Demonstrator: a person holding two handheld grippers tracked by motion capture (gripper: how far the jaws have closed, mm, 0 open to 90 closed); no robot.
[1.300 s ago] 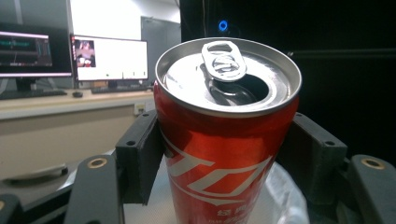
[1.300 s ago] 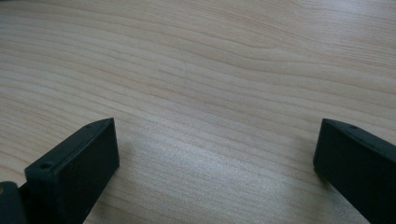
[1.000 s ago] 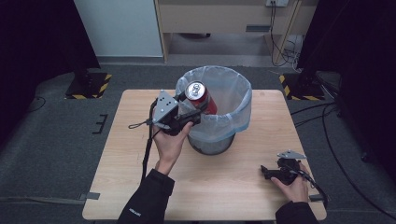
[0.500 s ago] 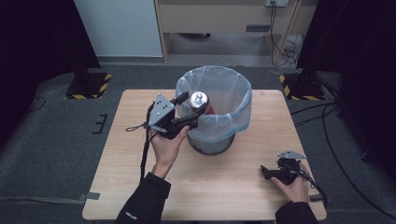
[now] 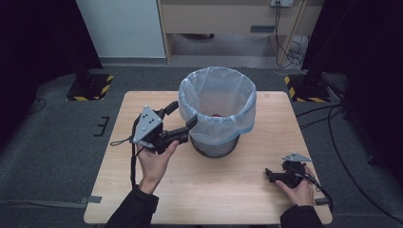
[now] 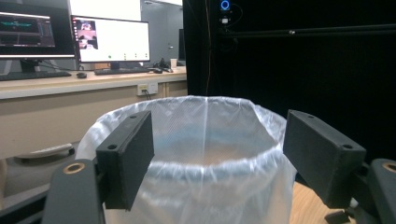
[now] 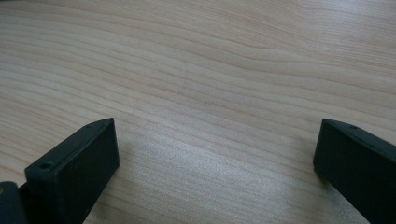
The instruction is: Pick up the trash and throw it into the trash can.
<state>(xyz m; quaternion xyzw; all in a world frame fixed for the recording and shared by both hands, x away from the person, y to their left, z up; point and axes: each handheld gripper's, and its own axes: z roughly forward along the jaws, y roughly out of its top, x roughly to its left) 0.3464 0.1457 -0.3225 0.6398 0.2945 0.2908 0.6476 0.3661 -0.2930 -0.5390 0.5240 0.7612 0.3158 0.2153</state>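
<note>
Two grippers open, left gripper [image 5: 182, 114] by lined bin [image 5: 217, 110], right gripper [image 5: 272, 174] on table [image 5: 228, 190].

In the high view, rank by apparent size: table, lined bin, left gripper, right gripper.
1. Table
2. Lined bin
3. Left gripper
4. Right gripper, partly hidden by the hand, so its rank under the left one is unsure.

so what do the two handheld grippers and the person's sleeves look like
Both grippers are black, each topped by a grey three-cornered plate with small dark holes. The left gripper trails a thin black cable; the right gripper has one too. Their jaws are flat, black rectangular pads with screw holes. The sleeves are dark.
</note>
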